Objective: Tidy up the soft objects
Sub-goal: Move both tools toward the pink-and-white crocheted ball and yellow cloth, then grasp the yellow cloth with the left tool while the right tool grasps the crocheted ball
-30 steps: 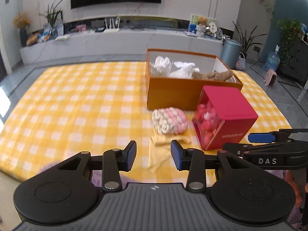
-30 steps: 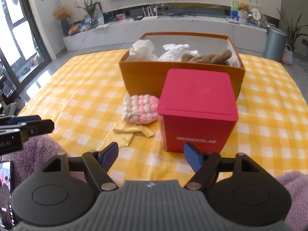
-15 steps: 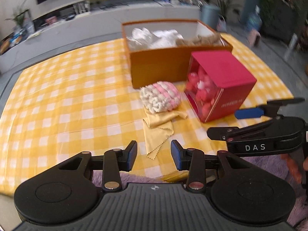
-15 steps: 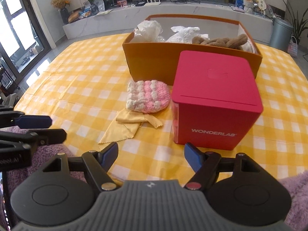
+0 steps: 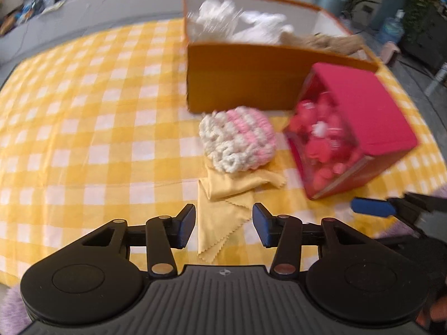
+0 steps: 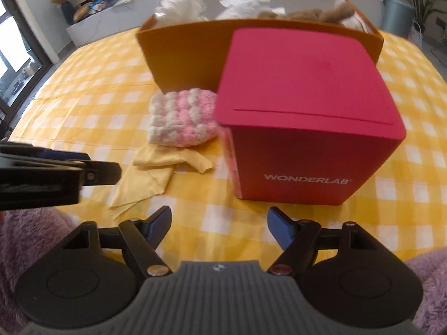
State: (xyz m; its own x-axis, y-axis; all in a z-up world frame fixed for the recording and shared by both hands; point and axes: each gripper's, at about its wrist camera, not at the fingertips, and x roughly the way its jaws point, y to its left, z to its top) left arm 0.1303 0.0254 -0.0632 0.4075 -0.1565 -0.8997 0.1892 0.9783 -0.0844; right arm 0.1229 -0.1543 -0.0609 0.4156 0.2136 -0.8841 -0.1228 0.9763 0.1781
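Pink-and-white knitted piece (image 5: 239, 138) lies on the checked worktop (image 5: 83, 128), atop a yellow cloth (image 5: 223, 206), between orange box (image 5: 245, 75) and red box (image 6: 304, 128) marked "WONDERLAB". Box contents blurred, partly hidden. Left hand-held gripper (image 5: 223, 226) and right hand-held gripper (image 6: 219, 223) both released, holding nothing.

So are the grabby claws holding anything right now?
No, nothing. The left gripper and right gripper are both open; the yellow cloth lies loose.
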